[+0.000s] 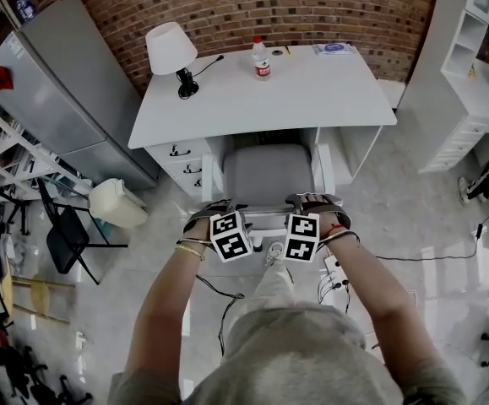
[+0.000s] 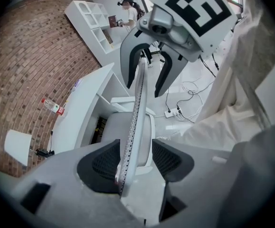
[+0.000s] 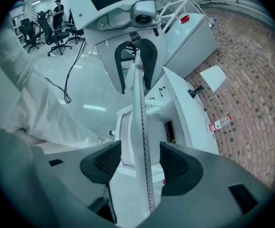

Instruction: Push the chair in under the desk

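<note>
Grey-seated office chair [image 1: 267, 175], seat part-way under white desk [image 1: 312, 91] at 12 o'clock. The left gripper [image 2: 136, 161] and right gripper [image 3: 141, 164], jaws apart, straddle its backrest rim [image 1: 265, 218], probably for an even push.

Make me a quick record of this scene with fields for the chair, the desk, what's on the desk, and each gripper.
chair: grey seat in the desk's kneehole, mostly still showing
backrest: thin top edge towards the person
desk: white
on desk: lamp, bottle
left gripper: jaws apart, astride the backrest
right gripper: jaws apart, astride the backrest
</note>
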